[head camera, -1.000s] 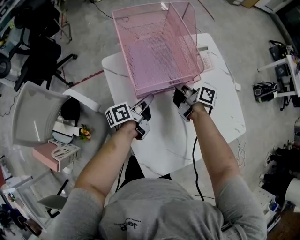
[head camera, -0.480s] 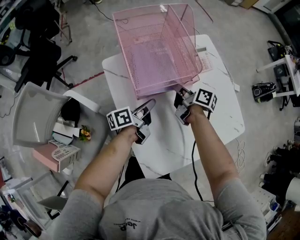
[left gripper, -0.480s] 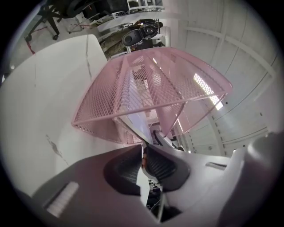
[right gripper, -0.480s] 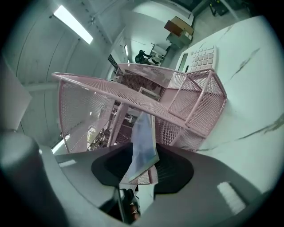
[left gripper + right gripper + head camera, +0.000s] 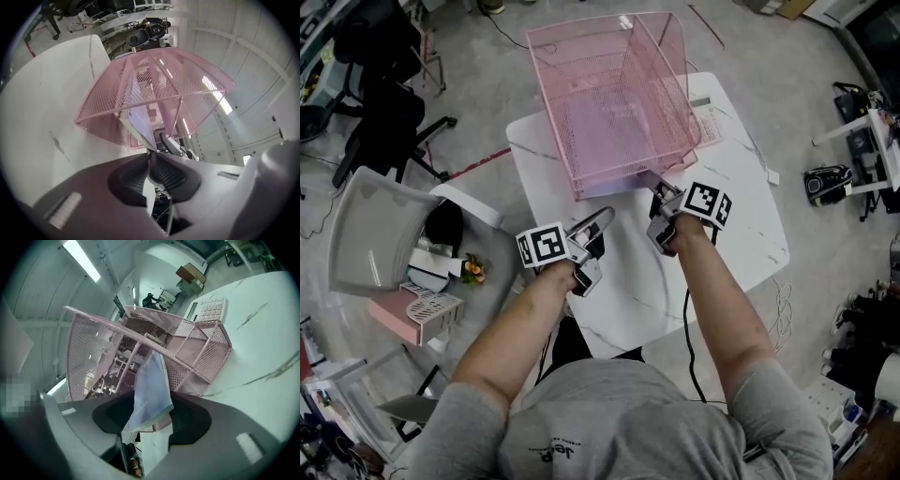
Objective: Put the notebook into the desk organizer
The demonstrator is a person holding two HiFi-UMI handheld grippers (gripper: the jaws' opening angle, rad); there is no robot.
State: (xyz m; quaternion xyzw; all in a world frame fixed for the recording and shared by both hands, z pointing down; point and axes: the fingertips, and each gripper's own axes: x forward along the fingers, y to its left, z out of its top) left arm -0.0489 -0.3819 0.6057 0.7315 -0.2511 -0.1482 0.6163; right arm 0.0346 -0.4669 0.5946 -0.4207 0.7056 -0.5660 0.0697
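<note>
The jaws of the right gripper (image 5: 152,416) have just been opening and are spread around a corner of the notebook (image 5: 149,380). Those of the left gripper (image 5: 151,166) are pressed together, empty. The notebook is lodged in the organizer (image 5: 555,112). Release seems in hand, and a clean withdrawal is called for next.

- Desk organizer (image 5: 614,103), just ahead of the left gripper (image 5: 602,217): pink-coated wire mesh on thin metal rods, see-through, with a faint sheen.
- Notebook (image 5: 140,119), inside the organizer beyond the jaw tips: smooth, pale lilac cover with a white paper edge.
- Table (image 5: 731,225), under the gripper: white marble-look top with thin grey veins, smooth and glossy.
- The gripper's pads (image 5: 133,176): dark, matt, finely ribbed; the shell around them is smooth grey plastic.
- Marker cube (image 5: 542,246), at the gripper's rear: flat, matt black-and-white print.
- Calculator (image 5: 711,122), beyond the organizer to the gripper's right: pale plastic.
- Floor (image 5: 487,94), below table level: dull, scuffed grey concrete.
- Shirt (image 5: 619,422), behind the gripper: grey cloth, matt.
</note>
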